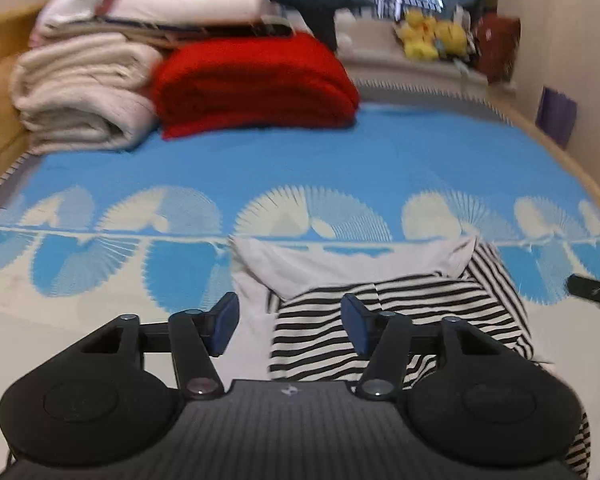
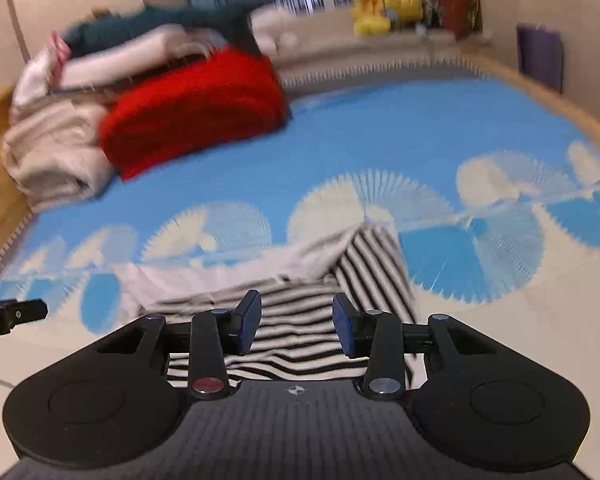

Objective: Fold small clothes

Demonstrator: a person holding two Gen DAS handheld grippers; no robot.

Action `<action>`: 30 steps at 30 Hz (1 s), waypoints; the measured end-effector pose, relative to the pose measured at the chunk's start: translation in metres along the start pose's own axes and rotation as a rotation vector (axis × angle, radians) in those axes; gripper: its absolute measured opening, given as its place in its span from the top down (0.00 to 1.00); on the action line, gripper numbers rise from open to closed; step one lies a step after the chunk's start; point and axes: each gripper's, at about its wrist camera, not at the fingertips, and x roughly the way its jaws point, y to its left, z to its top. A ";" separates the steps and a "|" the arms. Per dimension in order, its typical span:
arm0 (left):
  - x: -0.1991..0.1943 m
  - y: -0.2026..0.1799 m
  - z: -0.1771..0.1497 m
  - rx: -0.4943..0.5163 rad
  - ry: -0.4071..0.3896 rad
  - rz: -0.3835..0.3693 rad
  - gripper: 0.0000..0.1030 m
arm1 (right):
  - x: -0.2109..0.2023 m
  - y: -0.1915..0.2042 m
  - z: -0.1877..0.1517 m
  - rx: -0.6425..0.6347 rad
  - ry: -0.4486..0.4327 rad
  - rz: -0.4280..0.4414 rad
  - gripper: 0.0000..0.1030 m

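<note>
Looks like we're btw folds rn: the striped garment (image 1: 380,320) is lying on the blue-and-cream mat (image 1: 300,160) w/ one fold already in, and both tools are up off it w/ nothing in them. Left tool (image 1: 290,326) has its jaws apart, empty, cloth just visible below thru the gap; right tool (image 2: 296,326) is the same, jaws parted a bit narrower, not pinching anything. Next move imo calls for picking fresh grab points, prob the two near corners or one side edge, then coming back down and pinching only the layers you want to carry over, bc the fabric's thin and floppy and will drag. Garment itself: black/white stripes outside, plain white inside showing where the top part is flipped back, far right corner (image 1: 496,276) sticking out at an angle, some wrinkles, so not a tidy rectangle yet. Bkgd has a red folded blanket (image 1: 256,88) and a cream stack (image 1: 84,92) well apart from it.
</note>
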 end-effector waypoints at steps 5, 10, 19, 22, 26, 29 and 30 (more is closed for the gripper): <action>-0.085 0.003 -0.036 0.047 -0.086 0.007 0.28 | -0.083 -0.004 -0.010 -0.040 -0.181 0.025 0.58; -0.141 -0.012 -0.097 0.147 -0.149 0.036 0.20 | -0.135 -0.011 -0.048 -0.111 -0.242 -0.091 0.46; -0.118 -0.029 -0.189 0.181 0.003 -0.001 0.19 | -0.120 -0.044 -0.132 -0.059 -0.013 -0.206 0.46; -0.108 -0.023 -0.198 0.194 -0.016 0.011 0.19 | -0.118 -0.044 -0.143 -0.079 0.000 -0.224 0.46; -0.084 -0.008 -0.208 0.159 0.047 -0.002 0.37 | -0.109 -0.052 -0.161 -0.127 0.006 -0.268 0.46; -0.074 0.012 -0.204 0.083 0.074 -0.054 0.72 | -0.098 -0.061 -0.165 -0.080 0.048 -0.266 0.49; -0.070 0.021 -0.202 0.043 0.077 -0.067 0.75 | -0.096 -0.062 -0.165 -0.082 0.049 -0.269 0.49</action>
